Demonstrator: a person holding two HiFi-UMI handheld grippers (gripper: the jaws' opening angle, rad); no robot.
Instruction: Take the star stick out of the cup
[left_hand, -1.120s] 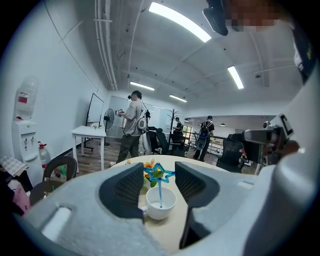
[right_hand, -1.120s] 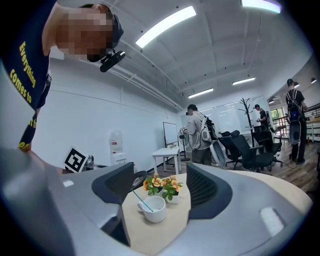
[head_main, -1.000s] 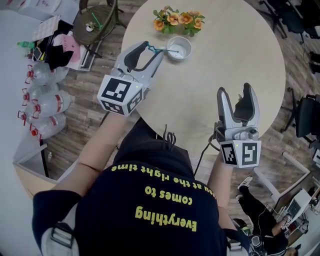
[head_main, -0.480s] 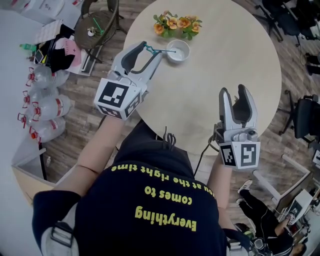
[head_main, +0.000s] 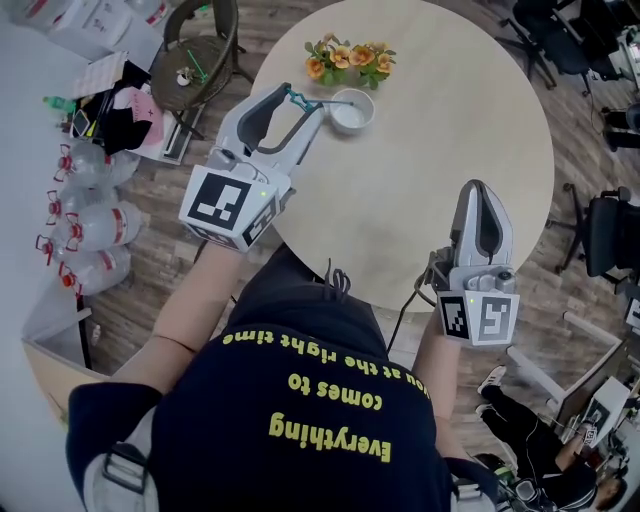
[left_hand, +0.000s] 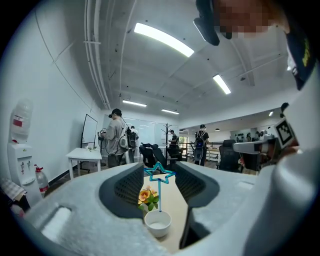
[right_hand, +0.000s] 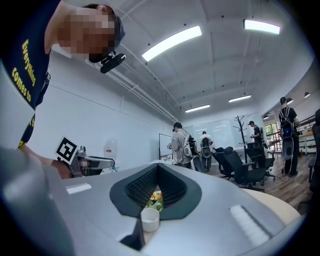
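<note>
A white cup (head_main: 352, 110) stands on the round beige table (head_main: 440, 150), just in front of a small bunch of orange flowers (head_main: 350, 60). The teal star stick (head_main: 298, 97) leans out of the cup to the left. My left gripper (head_main: 303, 101) is at the table's left rim, and its pads close on the star head. In the left gripper view the star (left_hand: 160, 173) spans the gap between both pads, and its shaft runs down into the cup (left_hand: 157, 223). My right gripper (head_main: 479, 192) hovers over the near right part of the table, shut and with nothing in it. Its view shows the cup (right_hand: 149, 220) far ahead.
A chair with a round seat (head_main: 195, 50) stands left of the table. Several water bottles (head_main: 85, 210) lie on the wooden floor at the left. Office chairs (head_main: 610, 235) stand at the right. Several people (left_hand: 116, 137) stand far off in the room.
My right gripper's jaws have gone from wide open to fully shut, with nothing in them. The left gripper has stayed at the star, with the same jaw gap.
</note>
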